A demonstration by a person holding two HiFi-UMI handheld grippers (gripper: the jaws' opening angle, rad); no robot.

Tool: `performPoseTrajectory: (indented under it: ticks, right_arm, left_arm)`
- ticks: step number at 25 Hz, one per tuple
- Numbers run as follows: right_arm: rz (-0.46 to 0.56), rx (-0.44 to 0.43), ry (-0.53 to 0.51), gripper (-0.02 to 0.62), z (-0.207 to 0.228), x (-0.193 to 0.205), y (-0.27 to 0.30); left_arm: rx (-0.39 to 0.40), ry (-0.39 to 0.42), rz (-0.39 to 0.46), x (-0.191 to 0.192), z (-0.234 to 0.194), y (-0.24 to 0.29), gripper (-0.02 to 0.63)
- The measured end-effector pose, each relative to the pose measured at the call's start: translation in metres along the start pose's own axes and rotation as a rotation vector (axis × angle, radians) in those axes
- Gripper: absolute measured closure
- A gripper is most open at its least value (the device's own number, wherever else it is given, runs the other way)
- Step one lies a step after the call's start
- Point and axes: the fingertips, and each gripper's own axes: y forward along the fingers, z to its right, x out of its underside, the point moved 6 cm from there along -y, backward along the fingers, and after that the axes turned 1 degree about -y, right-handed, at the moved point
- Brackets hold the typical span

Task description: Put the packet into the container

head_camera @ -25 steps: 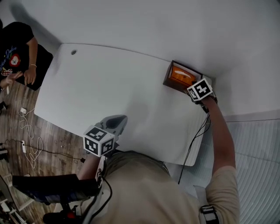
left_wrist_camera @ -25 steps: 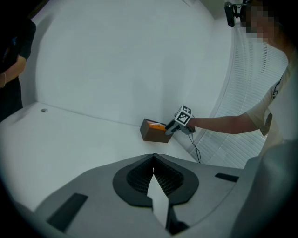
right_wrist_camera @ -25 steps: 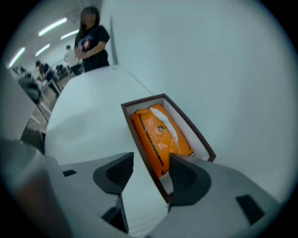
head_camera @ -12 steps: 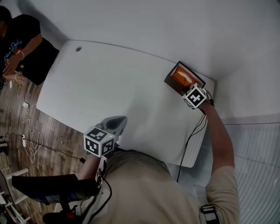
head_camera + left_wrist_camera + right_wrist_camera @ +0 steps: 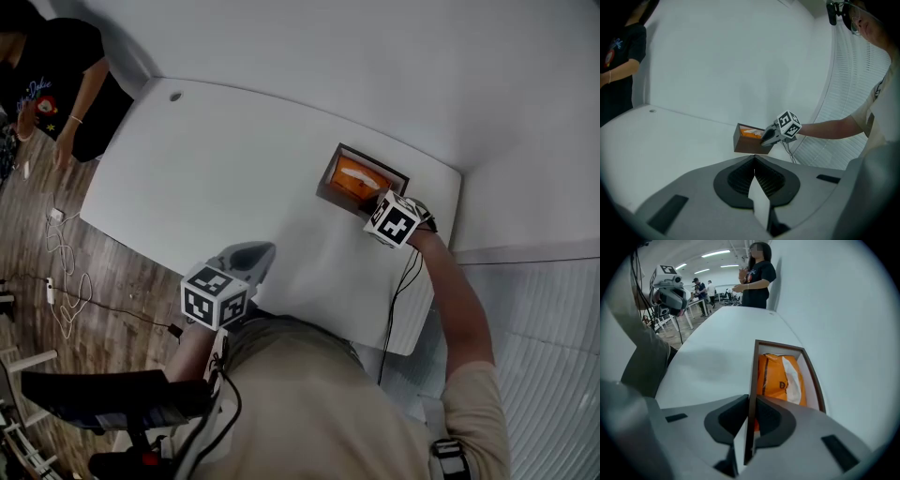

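An orange packet [image 5: 356,176] lies inside a brown open-topped container [image 5: 328,174] on the white table [image 5: 216,178]. My right gripper [image 5: 369,206] holds the container's near wall. In the right gripper view that thin wall [image 5: 752,376] runs between the pads, which press on it from both sides as the jaws close [image 5: 750,404], and the packet [image 5: 780,378] sits just beyond. The left gripper view shows the container [image 5: 744,143] and the right gripper [image 5: 765,139] far off. My left gripper [image 5: 251,255] hangs at the table's near edge, shut and empty [image 5: 754,161].
A person in a black shirt [image 5: 56,75] stands at the table's far left end. The table has a small round hole [image 5: 175,96] near that end. A black cable [image 5: 398,300] hangs off the table's right side. A white wall runs behind the table.
The right gripper has closed on the container's wall, and container and gripper have moved left, away from the corner by the wall. The left gripper has stayed put.
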Motion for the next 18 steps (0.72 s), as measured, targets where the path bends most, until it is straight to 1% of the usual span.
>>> performPoseTrajectory:
  ticks: [4,8,11,15,18]
  right_arm:
    - [0.009,-0.038,-0.069,0.545,-0.018,-0.029,0.014]
    - [0.010,-0.058,-0.091,0.545,-0.022,-0.054,0.022]
    - [0.015,-0.078,-0.125,0.545,-0.036,-0.075,0.034]
    - [0.021,-0.089,-0.133,0.545,-0.053,-0.093,0.049]
    - [0.040,-0.099,-0.137,0.546,-0.064,-0.103,0.047]
  left_arm:
    - [-0.020,-0.017,0.005,0.006,-0.005,-0.006,0.601]
    - [-0.030,-0.028,0.012,0.000,-0.009,-0.004,0.601]
    - [-0.053,-0.027,0.019,0.003,-0.016,-0.010,0.601]
    - [-0.076,-0.024,0.021,0.008,-0.024,-0.019,0.601]
    - [-0.079,-0.018,0.025,0.007,-0.025,-0.020,0.601]
